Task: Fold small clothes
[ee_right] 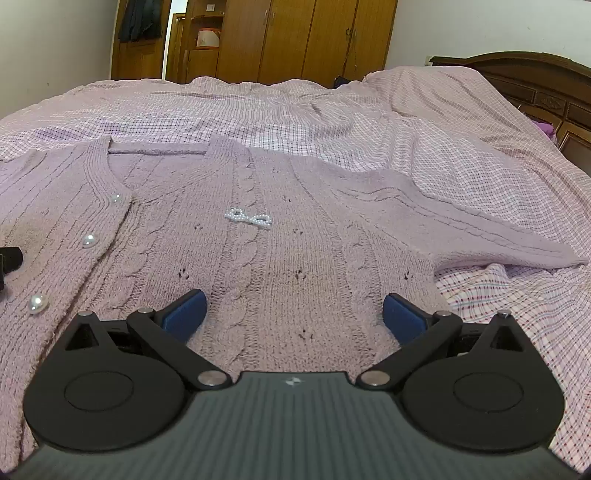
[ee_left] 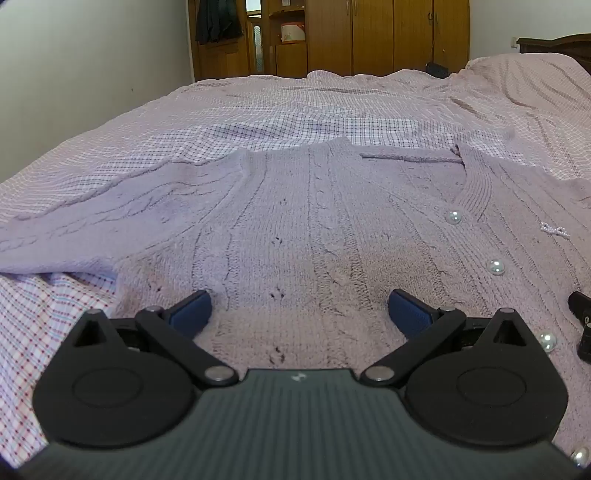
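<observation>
- we see a lilac cable-knit cardigan (ee_left: 314, 221) spread flat, front up and buttoned, on the checked bedspread (ee_left: 295, 122), neckline towards the far wardrobes.
- our left gripper (ee_left: 299, 314) sits low over the cardigan's lower left part with its blue pads (ee_left: 192, 312) spread wide, nothing clasped between them.
- our right gripper (ee_right: 293, 314) sits over the lower right part, likewise released, only knit showing between the fingers.
- the left wrist view alone shows the left sleeve (ee_left: 92, 225) stretched outward, and the pearl buttons (ee_left: 495, 267) running down its right edge.
- the right wrist view alone shows the right sleeve (ee_right: 461, 229) lying out to the side, the pearl bow (ee_right: 248, 218) on the chest, and the carved headboard (ee_right: 535, 85).
- both views show the wooden wardrobe (ee_right: 295, 40) behind the bed and a dark garment (ee_left: 218, 22) hanging by it.
</observation>
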